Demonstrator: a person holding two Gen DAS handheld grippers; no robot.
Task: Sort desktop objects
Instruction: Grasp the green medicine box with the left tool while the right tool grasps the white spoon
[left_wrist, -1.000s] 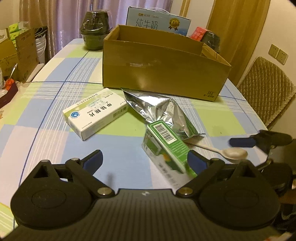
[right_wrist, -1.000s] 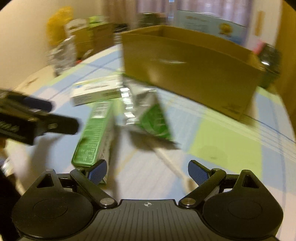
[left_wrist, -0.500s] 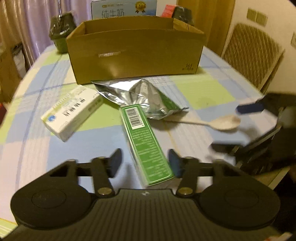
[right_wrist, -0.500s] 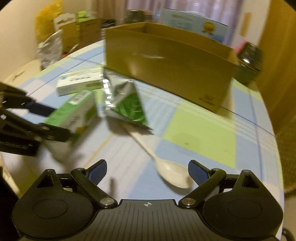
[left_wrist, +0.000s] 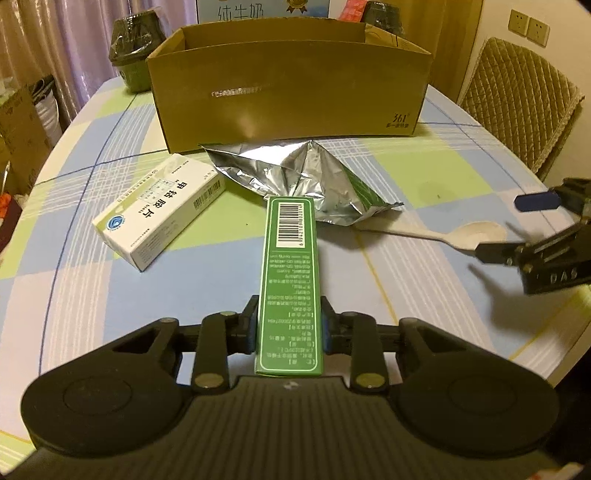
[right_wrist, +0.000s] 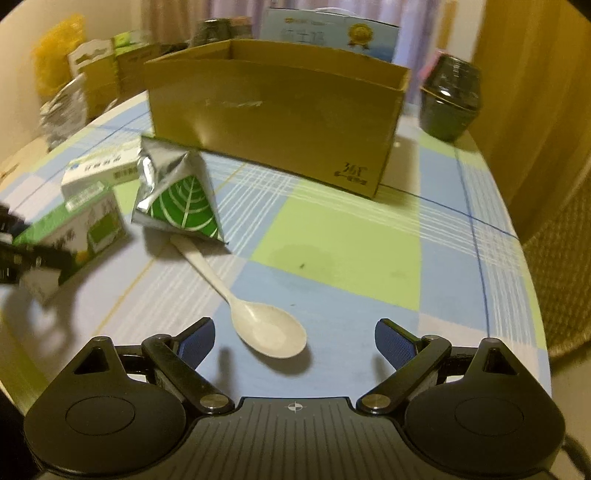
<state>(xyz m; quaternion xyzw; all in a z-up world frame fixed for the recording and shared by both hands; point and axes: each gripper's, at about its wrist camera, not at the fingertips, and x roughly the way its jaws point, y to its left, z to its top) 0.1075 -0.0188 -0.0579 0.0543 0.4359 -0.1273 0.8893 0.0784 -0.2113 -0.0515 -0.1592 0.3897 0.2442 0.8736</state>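
We are in a home, at what looks like a dining counter (left_wrist: 461, 173) under a blue, green and white checked cloth. Ahead of the left claw (left_wrist: 289, 326), past the open cardboard box (left_wrist: 288, 88), curtains (left_wrist: 74, 33) hang to the far left and a milk carton gift box (left_wrist: 258, 9) stands behind. To its right sits a chair with a quilted cover (left_wrist: 517, 99), below wall switches (left_wrist: 528, 26). Left of the right claw (right_wrist: 294, 338), household clutter (right_wrist: 88, 74) is stacked.
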